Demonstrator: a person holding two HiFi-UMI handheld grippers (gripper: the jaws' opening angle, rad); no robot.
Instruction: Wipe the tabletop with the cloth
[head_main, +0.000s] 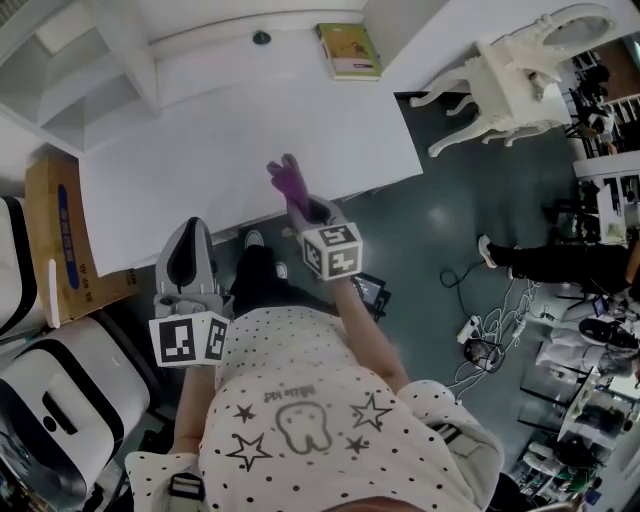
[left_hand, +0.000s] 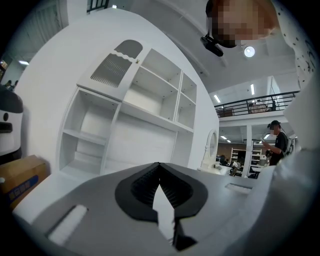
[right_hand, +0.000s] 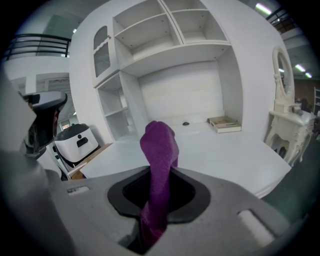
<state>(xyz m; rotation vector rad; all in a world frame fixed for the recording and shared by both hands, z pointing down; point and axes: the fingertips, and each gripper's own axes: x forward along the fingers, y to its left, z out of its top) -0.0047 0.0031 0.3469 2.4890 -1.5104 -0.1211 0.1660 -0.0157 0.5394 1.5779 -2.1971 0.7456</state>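
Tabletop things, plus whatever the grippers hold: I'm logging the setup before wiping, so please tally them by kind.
Purple cloth: 1
Book: 1
Small dark round object: 1
Total: 3

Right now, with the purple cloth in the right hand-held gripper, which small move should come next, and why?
Probably lower the right hand-held gripper until the purple cloth touches the white tabletop near its front edge. The jaws are shut on the cloth, whose free end seems to be above the table, not yet on it.
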